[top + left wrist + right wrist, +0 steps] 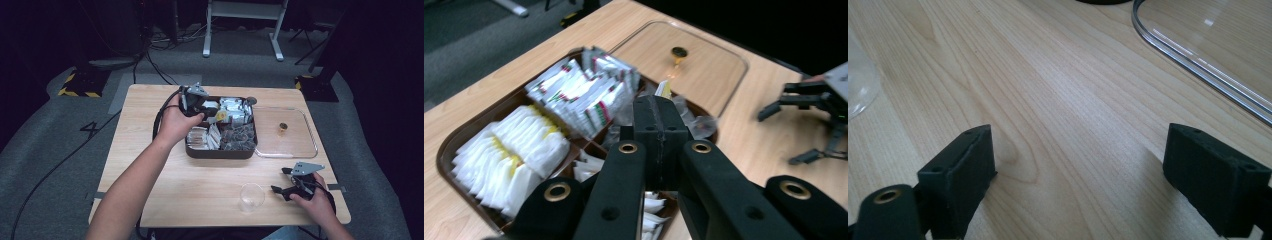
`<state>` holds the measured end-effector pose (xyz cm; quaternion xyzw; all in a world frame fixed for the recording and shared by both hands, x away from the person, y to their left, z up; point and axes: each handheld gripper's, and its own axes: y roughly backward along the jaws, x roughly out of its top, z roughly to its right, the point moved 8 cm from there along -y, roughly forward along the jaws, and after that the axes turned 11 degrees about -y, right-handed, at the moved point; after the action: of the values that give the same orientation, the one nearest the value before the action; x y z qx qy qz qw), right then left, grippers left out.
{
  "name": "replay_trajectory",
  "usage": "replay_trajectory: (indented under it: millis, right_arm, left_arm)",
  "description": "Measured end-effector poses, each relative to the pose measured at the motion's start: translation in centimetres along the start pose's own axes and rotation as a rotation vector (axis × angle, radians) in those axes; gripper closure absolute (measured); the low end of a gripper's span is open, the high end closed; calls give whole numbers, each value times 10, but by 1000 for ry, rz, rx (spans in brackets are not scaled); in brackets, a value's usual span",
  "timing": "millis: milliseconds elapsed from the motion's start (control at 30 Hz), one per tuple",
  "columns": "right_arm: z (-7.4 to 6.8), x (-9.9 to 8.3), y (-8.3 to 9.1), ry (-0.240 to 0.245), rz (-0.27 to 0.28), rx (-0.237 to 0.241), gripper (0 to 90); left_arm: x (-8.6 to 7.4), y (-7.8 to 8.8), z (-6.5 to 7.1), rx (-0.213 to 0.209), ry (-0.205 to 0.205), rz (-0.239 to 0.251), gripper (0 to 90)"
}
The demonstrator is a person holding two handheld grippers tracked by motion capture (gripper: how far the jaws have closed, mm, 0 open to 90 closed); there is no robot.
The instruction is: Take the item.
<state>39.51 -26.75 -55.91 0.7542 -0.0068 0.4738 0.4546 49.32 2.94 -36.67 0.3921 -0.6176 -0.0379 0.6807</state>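
Note:
A brown compartment tray at the table's middle holds several kinds of sachets: white ones printed red and green, white ones with yellow, and dark ones. My left gripper hovers over the tray's back half, jaws together, with a thin yellow-and-white sachet sticking out past the tips. My right gripper rests on the table at the front right, jaws wide apart with bare wood between them.
A clear plastic cup stands just left of the right gripper. A clear lid with a small gold knob lies flat to the right of the tray. Bare table stretches along the front and left.

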Motion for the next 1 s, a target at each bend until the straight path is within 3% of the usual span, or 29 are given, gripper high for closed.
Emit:
replay_trajectory:
  millis: [433, 567, 600, 767, 833, 867, 967, 1000]
  right_arm:
    - [0, 0, 0, 1, 0, 0, 134]
    - [0, 0, 0, -2, 1, 0, 134]
    - [0, 0, 0, -2, 1, 0, 134]
    - [0, 0, 0, -2, 1, 0, 134]
    - [0, 0, 0, -2, 1, 0, 134]
    - [0, 0, 0, -1, 1, 0, 134]
    - [0, 0, 0, 1, 0, 0, 134]
    - [0, 0, 0, 0, 0, 0, 134]
  left_arm:
    - [5, 18, 62, -127, -99, 50, 900]
    - [6, 18, 76, -151, -122, 61, 900]
    - [6, 17, 86, -170, -140, 64, 900]
    - [8, 16, 112, -194, -204, 83, 900]
    - [8, 17, 115, -198, -212, 83, 900]
    - [9, 16, 127, -216, -223, 91, 900]
    - [8, 14, 138, -236, -239, 88, 900]
    - [6, 10, 148, -257, -249, 86, 900]
